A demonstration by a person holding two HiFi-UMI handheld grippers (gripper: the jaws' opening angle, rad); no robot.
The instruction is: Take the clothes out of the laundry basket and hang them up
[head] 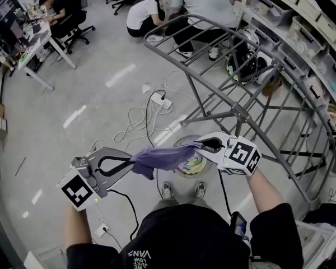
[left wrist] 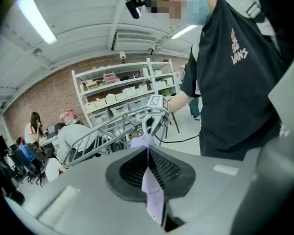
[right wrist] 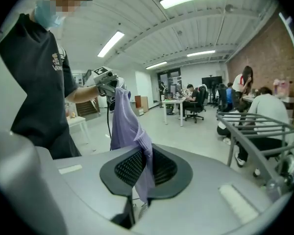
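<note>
Both grippers are clamped on one garment, a thin lavender-purple fabric piece (head: pixel 159 157).

Left gripper (head: pixel 129 161): I read the jaws as together on one edge. In the left gripper view a strip of the cloth (left wrist: pixel 151 187) runs down the seam between the pads.

Right gripper (head: pixel 201 145): jaws closed on the opposite edge. In the right gripper view the fabric (right wrist: pixel 137 151) is pinched between the pads, with a tail hanging below them.

The garment is in the air, spanning gripper to gripper with a slight sag in the middle. It touches neither the floor nor anything else.

Directly under it on the floor is the round laundry basket (head: pixel 182 173), holding multi-coloured clothes. From the head view the cloth partly covers it. A pair of grey shoes (head: pixel 167 190) stands just behind the basket.

The grey metal-tube drying rack (head: pixel 237 112) stands ahead and to the right. The right gripper is near its closest bars, and I see no contact.

A white power strip (head: pixel 159 100) with loose cables lies on the floor beyond the basket. People sit at the far end of the room.
</note>
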